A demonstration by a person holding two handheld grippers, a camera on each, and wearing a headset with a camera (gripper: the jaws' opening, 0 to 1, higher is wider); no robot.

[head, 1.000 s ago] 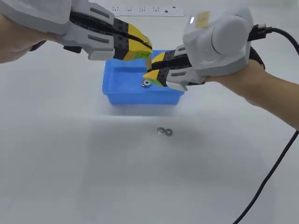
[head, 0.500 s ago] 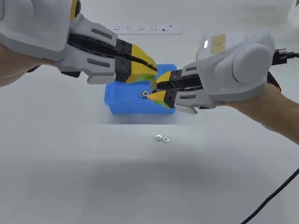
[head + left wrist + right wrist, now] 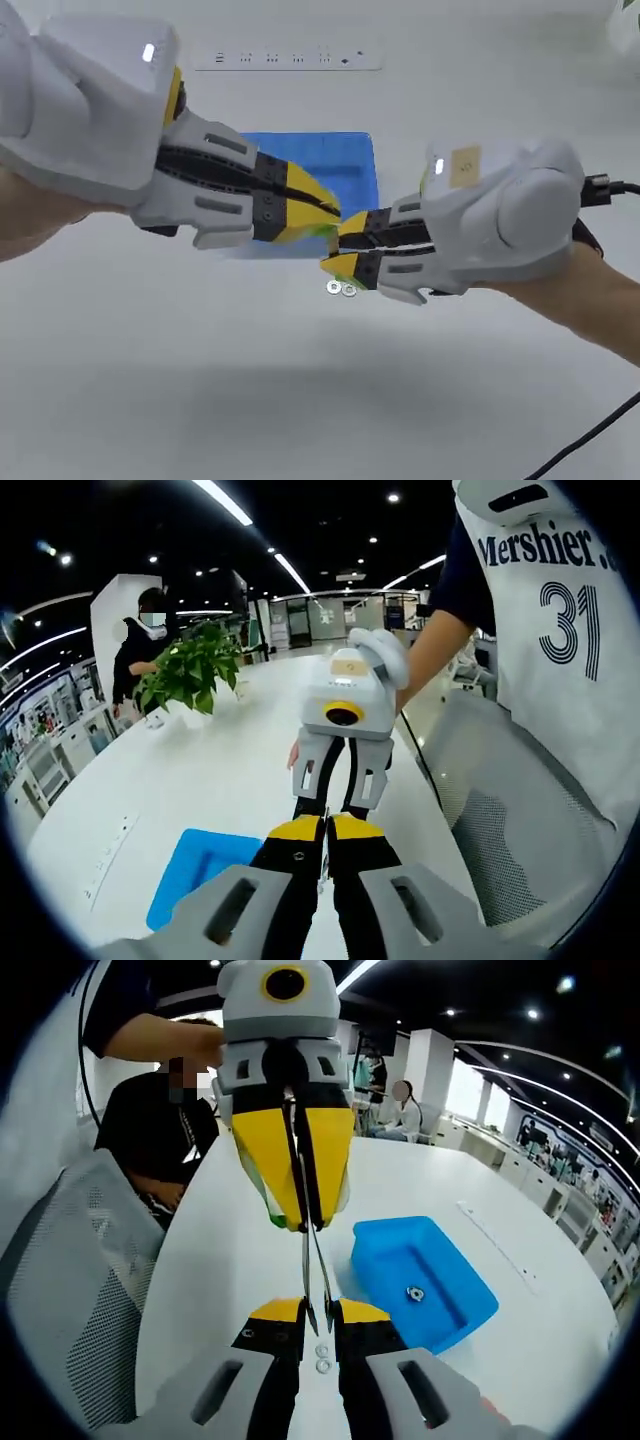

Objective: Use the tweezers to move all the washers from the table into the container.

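Pinching the tweezers [image 3: 310, 1250] between jaws pressed tight together, the left gripper [image 3: 325, 210] carries the tool by its back end. The right gripper [image 3: 338, 245] meets it nose to nose, and its jaws stand a narrow slot apart with the 2 prongs running between them. Whether those jaws bear on the prongs, I cannot tell. The tweezers' long axis runs straight from one gripper into the other. In the right gripper view the tips point down and away from the left gripper, toward the table [image 3: 200, 380], and they look a little parted, with nothing between them. Just beyond the tips lie 2 washers [image 3: 340, 289], flat on the table and close side by side, perhaps touching. They sit on the person's side of the blue container [image 3: 340, 165], near it but clear of its wall. A lone washer [image 3: 412, 1293] already lies on the container's floor, so by my reading 1 is done and 2 remain, and the step in hand is the approach for the next pick. That move likely calls for lowering the tips until they straddle the rim of 1 washer alone. The prongs then need a squeeze firm enough to lift it without nudging its neighbour away.
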